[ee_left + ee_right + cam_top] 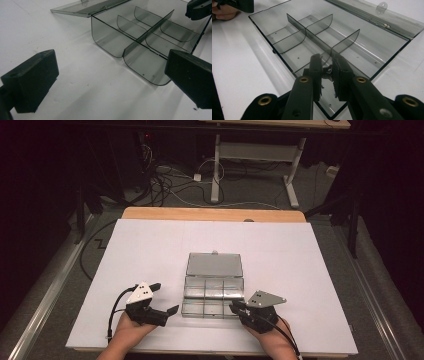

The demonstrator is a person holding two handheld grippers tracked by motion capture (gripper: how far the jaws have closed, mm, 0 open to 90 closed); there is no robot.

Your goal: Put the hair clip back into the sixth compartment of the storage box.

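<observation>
Grippers flank a clear smoky-grey plastic compartment box (pixel 213 290) lying open on a white sheet (pixel 150 245) that covers a wooden table (pixel 210 213), the sheet reaching nearly to the table's far edge. The box sits a little nearer the person than the middle of the sheet, its hinged lid (pixel 214 264) folded back flat on the far side of the box, the small latch tab at the lid's outer edge. Thin dividers split the tray into six compartments, three across and two deep; in both gripper views these look bare.

The left gripper (pixel 162 297), held in a person's hand (pixel 131 330) at the box's near-left corner, stands with its two black jaws spread wide and nothing between them; in the left gripper view the rounded corner of the box lies just ahead of the jaws, apart from both pads. The right gripper (pixel 235 306), in the other hand (pixel 270 340), sits at the box's near-right corner. In the right gripper view its jaws are drawn close together over the near compartment on that side, with a small dark and shiny object (pixel 327 71) pinched between the pads (pixel 340 67); what that object is cannot be told.

Beyond the table's far edge, cables (pixel 170 182) trail over the floor around the legs of a second table (pixel 250 155).
</observation>
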